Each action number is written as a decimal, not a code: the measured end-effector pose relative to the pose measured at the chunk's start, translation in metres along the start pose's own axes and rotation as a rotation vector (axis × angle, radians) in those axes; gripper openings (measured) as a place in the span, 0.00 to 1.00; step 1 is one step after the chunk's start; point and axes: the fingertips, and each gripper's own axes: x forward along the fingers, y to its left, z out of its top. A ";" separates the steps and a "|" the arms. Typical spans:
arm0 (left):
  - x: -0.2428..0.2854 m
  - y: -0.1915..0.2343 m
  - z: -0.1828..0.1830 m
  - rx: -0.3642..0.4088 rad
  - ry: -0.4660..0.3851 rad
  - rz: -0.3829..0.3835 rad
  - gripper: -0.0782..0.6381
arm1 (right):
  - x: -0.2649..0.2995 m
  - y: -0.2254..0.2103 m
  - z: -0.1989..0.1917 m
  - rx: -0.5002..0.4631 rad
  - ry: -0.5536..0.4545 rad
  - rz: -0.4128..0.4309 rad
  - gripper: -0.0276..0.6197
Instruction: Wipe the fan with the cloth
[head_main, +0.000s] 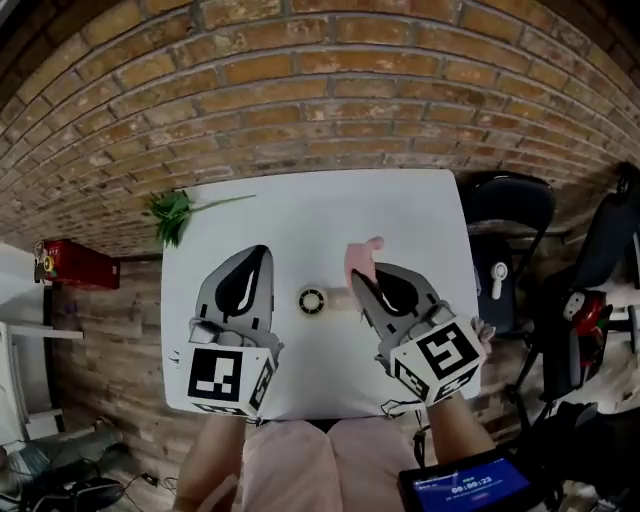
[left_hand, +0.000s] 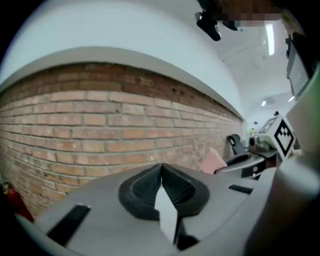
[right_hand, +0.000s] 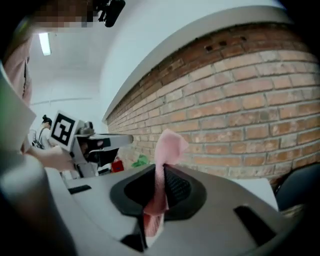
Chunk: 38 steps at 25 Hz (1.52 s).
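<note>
The person stands at a white table (head_main: 300, 200) set against a brick wall (head_main: 330, 90). They hold a gripper in each hand, both lifted clear of the tabletop and aimed roughly at the bricks.

The right gripper (right_hand: 161, 172) has its jaws pressed together on a pink cloth (right_hand: 167, 145). A strip of the cloth is pinched between the black pads, its top flopping up past the tips and a tail hanging below. The left gripper (left_hand: 161, 167) is closed too, with its pads meeting edge to edge and nothing caught between them. The two grippers are side by side but apart, each with its marker cube toward the person.

The fan (head_main: 312, 300) lies on the table and shows between the two grippers in the head view; neither gripper is on it. It is a small, round, white thing with a dark centre. There may be a handle running off to its right toward the cloth, but it is too small from here to be sure.

A green sprig (head_main: 178, 212) rests at the table's far left corner, its thin stem pointing in across the white top. A black chair (head_main: 508, 205) stands just to the right of the table. A red object (head_main: 72, 265) sits low by the wall on the left. Near the person's right side, a dark screen (head_main: 468, 485) glows blue.
</note>
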 end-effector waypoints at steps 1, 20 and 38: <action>-0.005 0.004 0.015 0.015 -0.045 0.050 0.13 | 0.001 0.000 0.018 -0.017 -0.036 -0.034 0.10; -0.029 0.001 0.070 0.027 -0.193 0.143 0.13 | -0.006 0.008 0.081 -0.116 -0.173 -0.195 0.09; -0.019 -0.010 0.059 0.032 -0.164 0.123 0.13 | 0.001 0.006 0.072 -0.109 -0.159 -0.184 0.09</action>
